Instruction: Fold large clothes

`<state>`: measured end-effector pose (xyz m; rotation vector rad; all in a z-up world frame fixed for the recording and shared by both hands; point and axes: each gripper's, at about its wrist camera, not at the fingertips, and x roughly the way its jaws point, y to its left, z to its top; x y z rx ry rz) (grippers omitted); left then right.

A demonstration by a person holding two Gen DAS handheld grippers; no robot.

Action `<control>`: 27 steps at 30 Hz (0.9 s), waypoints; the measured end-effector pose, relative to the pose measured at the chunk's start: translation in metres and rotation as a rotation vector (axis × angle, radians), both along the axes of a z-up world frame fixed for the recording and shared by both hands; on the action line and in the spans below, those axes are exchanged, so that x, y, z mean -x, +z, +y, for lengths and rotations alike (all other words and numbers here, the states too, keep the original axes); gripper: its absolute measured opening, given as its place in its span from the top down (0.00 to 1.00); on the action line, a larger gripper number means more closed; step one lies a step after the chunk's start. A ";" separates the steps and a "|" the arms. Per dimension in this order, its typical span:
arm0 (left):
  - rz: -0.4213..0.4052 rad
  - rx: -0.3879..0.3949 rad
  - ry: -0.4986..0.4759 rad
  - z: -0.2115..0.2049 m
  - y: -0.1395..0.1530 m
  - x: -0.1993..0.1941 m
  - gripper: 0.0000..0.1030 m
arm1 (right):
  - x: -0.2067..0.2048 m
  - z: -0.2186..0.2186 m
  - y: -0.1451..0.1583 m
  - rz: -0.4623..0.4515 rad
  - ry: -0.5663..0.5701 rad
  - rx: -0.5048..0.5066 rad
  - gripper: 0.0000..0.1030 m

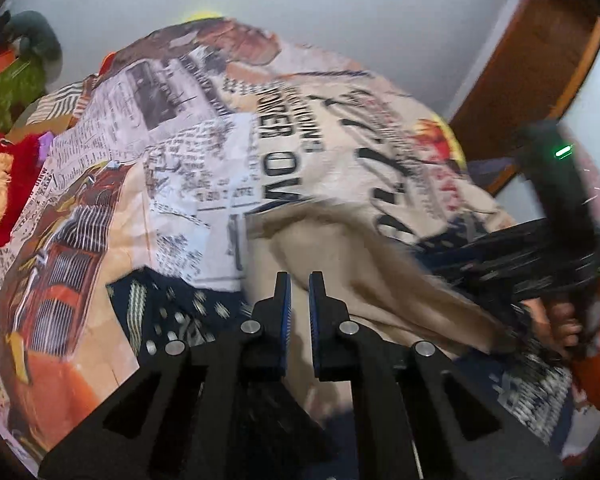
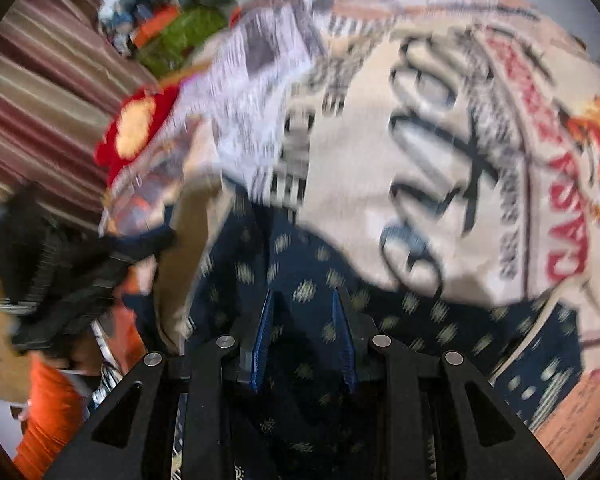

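A tan garment (image 1: 340,256) hangs in front of my left gripper (image 1: 299,280), whose jaws stand slightly apart with no cloth seen between them. A dark navy cloth with pale spots (image 2: 300,280) lies under my right gripper (image 2: 302,296), whose jaws are open over it. The navy cloth also shows in the left wrist view (image 1: 172,304). The right gripper appears blurred at the right of the left wrist view (image 1: 540,264), close to the tan garment's edge. The left gripper shows blurred at the left of the right wrist view (image 2: 60,264), by the tan cloth (image 2: 184,264).
A bed sheet printed with newspaper, cars and lettering (image 1: 228,128) covers the bed, and shows in the right wrist view (image 2: 440,140). A red plush toy (image 1: 4,184) and green fabric (image 1: 8,88) lie at the left. A wooden door frame (image 1: 532,60) stands at the right. Striped curtains (image 2: 40,100) hang at the left.
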<state>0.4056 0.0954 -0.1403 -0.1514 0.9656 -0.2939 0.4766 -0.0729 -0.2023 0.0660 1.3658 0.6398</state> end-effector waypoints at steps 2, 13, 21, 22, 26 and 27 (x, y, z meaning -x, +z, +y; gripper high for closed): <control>-0.008 0.004 -0.024 -0.003 0.007 0.020 0.93 | 0.014 0.004 -0.004 0.017 0.027 0.002 0.74; 0.127 -0.054 0.018 -0.004 -0.006 0.080 0.61 | 0.109 -0.002 -0.011 -0.031 0.158 0.167 0.74; 0.129 -0.121 0.103 0.007 -0.022 0.038 0.27 | 0.121 -0.025 -0.010 -0.053 0.147 0.127 0.74; 0.150 -0.106 0.108 0.009 -0.028 0.028 0.27 | 0.121 -0.030 -0.011 -0.047 0.145 0.116 0.74; 0.161 -0.046 0.107 0.007 -0.044 -0.006 0.27 | 0.118 -0.041 -0.013 -0.015 0.133 0.052 0.74; 0.149 -0.020 0.096 0.004 -0.044 -0.014 0.29 | 0.117 -0.045 -0.013 -0.007 0.126 0.032 0.74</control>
